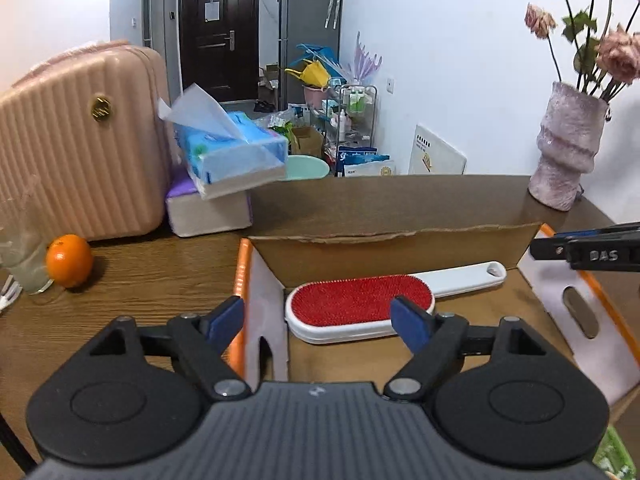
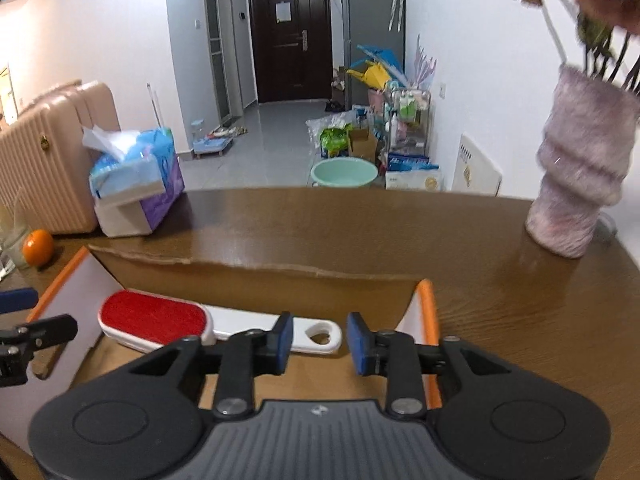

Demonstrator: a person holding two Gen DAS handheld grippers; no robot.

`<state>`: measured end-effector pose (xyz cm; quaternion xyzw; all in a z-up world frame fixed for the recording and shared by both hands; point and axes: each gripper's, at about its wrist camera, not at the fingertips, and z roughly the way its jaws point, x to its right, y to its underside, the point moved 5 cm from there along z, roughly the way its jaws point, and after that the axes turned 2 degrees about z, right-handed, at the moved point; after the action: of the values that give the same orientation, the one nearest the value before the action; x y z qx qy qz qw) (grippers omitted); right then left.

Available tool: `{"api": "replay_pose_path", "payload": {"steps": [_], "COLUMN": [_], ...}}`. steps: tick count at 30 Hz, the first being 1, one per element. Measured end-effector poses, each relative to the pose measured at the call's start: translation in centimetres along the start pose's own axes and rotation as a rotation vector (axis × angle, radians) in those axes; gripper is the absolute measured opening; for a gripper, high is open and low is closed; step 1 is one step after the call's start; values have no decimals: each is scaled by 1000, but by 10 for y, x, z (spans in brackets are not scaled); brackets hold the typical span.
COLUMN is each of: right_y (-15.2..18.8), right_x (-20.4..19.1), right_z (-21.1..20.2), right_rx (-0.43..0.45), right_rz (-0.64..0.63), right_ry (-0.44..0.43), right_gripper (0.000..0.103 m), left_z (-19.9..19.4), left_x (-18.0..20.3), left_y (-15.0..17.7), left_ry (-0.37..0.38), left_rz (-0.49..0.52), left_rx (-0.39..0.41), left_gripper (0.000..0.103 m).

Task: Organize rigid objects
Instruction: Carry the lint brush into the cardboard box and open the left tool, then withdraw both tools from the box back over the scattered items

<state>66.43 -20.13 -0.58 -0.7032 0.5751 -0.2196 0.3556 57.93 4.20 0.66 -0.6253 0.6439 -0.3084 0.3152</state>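
Observation:
A lint brush (image 1: 360, 300) with a red pad and a white handle lies flat on the floor of an open cardboard box (image 1: 392, 248) with orange-edged flaps. My left gripper (image 1: 318, 320) hovers open over the box's left wall and the brush head, touching neither. In the right wrist view the brush (image 2: 152, 316) stretches across the box (image 2: 256, 276). Its handle end, with a heart-shaped hole, lies between the fingers of my right gripper (image 2: 320, 340), whose pads stand clear of it. The right gripper (image 1: 560, 246) shows at the left view's right edge, above the right flap.
On the wooden table (image 1: 160, 280) stand an orange (image 1: 69, 260) and a glass (image 1: 20, 256) at the left. Behind them are a pink suitcase (image 1: 80, 140) and stacked tissue packs (image 1: 232, 152). A vase (image 1: 564, 148) of flowers stands at the far right.

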Motion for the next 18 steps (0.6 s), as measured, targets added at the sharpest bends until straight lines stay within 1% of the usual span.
{"api": "replay_pose_path", "payload": {"steps": [2,3,4,6,8,12,15,16,18], "right_y": [-5,-6,-6,-3,4,17,28,32,42], "right_x": [-1,-3,-4,-11,-17,-28,-38,-40,-44], "right_z": [-21,-32,-41,-60,-79,-114,-144,-153,-175], "right_rx": [11,12,10,4,2,23,75,99,183], "right_rz": [-19,-36,-53,-102,-143,-175,-184,-185,-175], "right_ry": [7,11,11,7,12,10,-11,-14,6], "right_gripper": [41,47,54,57,58,64,71,72,72], "left_z": [-19,-28,-38,-60,-80,-125,-161,-171,-193], "left_x": [-4,-4,-5,-5,-5,-3,1,2,3], "left_y": [-5,-6,-7,-7,-5,0,6,10,20], "left_ry": [2,4,-1,-20,-23,-37,-46,-54,-93], "left_rz": [-1,5,16,49,69,93,94,90,62], "left_rx": [9,14,21,39,56,112,189,218,287], "left_gripper": [88,92,93,94,97,101,103,103,103]}}
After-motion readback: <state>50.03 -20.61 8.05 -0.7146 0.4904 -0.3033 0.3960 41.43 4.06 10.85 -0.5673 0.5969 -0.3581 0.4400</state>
